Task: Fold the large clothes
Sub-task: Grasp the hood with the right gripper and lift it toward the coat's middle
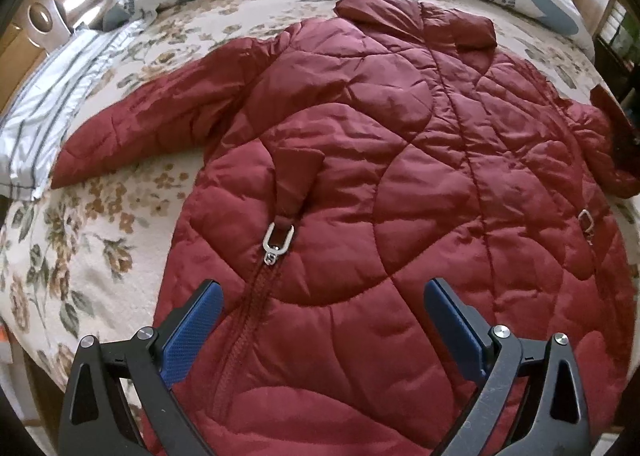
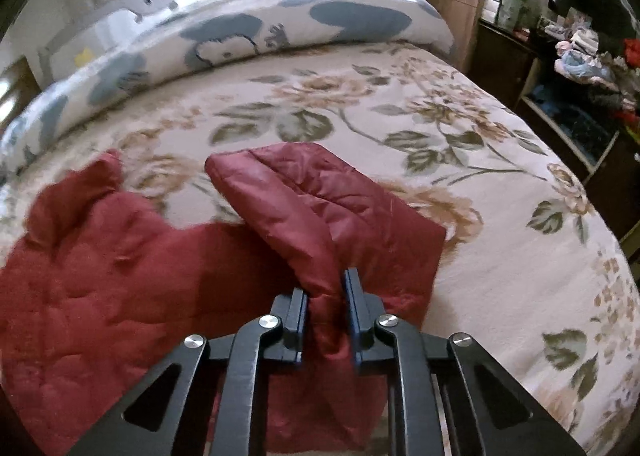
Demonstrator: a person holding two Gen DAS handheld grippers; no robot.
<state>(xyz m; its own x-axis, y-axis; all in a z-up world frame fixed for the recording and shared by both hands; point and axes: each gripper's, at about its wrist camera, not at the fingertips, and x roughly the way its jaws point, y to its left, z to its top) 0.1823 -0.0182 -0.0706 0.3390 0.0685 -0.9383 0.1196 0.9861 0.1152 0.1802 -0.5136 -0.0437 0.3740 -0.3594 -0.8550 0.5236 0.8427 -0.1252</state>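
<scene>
Bedroom; a bed [image 2: 460,160] with a floral cover serves as the folding surface, rolled duvet [image 2: 280,28] pushed to the far edge for room. The red quilted jacket [image 1: 380,160] is spread flat, sleeves out. The right gripper [image 2: 326,308] is clamped narrow on the sleeve [image 2: 320,192], likely to fold it inward. The left gripper [image 1: 324,296] is held wide above the hem, fingers [image 1: 196,320] touching nothing, probably readied for grasping.

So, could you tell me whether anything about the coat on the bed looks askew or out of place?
The red coat lies mostly flat, but its right sleeve is bunched up, pinched in the right gripper. Otherwise nothing stands out.
</scene>
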